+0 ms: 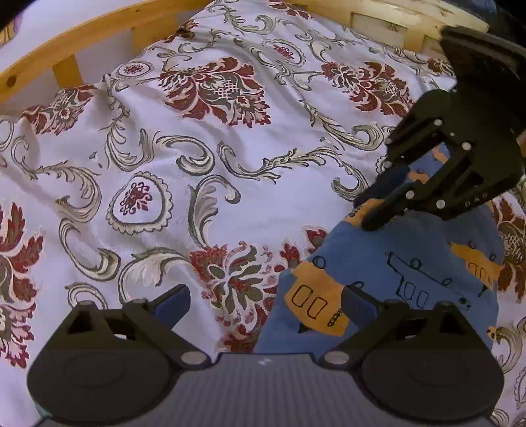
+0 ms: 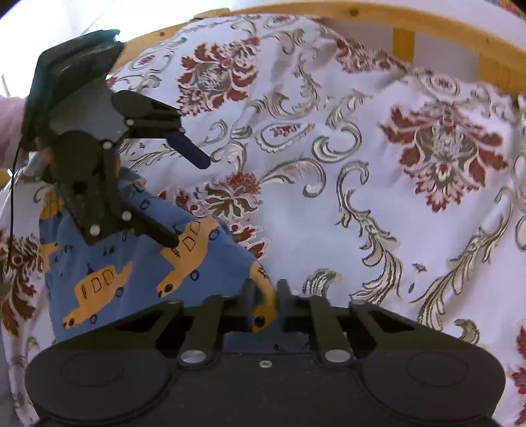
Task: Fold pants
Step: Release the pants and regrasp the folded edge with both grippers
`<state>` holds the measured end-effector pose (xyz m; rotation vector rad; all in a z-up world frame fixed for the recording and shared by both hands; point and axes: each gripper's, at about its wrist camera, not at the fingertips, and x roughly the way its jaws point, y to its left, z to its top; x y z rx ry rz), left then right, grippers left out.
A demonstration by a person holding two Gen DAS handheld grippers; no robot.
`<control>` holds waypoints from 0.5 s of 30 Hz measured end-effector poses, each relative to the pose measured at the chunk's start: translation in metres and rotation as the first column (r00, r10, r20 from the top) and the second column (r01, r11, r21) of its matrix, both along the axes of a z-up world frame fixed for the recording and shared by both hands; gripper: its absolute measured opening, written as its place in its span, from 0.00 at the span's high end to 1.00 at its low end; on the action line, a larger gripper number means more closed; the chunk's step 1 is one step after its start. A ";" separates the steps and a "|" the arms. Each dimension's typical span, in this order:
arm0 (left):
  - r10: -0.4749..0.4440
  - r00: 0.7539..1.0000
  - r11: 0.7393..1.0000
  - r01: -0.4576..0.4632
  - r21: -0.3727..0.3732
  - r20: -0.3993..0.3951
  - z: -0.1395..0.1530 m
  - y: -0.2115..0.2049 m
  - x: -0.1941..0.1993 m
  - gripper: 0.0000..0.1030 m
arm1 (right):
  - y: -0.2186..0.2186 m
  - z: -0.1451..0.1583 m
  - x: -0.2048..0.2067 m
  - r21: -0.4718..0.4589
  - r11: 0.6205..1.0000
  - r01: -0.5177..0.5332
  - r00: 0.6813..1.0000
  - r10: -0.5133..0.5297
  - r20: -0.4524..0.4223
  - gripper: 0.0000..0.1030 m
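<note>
Pants (image 2: 138,262) – blue with orange car print – lie bunched on the floral bedspread (image 1: 203,157) of a wooden-framed bed (image 2: 427,26). Right hand-held gripper (image 2: 265,295) pressed together, pinching a pants edge. Left hand-held gripper (image 1: 263,300) spread wide – one finger over the fabric, nothing gripped.
</note>
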<state>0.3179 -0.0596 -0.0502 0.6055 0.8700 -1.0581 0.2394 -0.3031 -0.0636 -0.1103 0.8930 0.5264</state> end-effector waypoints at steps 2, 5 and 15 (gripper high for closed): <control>0.009 1.000 1.000 -0.009 -0.016 -0.019 0.003 0.004 0.002 0.02 | 0.006 0.004 -0.014 -0.046 0.999 -0.012 0.998 0.015 0.061 0.94; 0.027 0.996 0.998 -0.031 -0.048 -0.081 0.007 0.011 0.007 0.02 | 0.020 0.010 -0.043 -0.118 0.991 -0.067 0.984 0.085 0.155 0.95; 0.081 0.949 0.989 -0.114 -0.091 -0.303 0.009 0.010 0.022 0.03 | 0.049 0.003 -0.113 -0.198 0.978 -0.072 0.958 0.123 0.258 0.95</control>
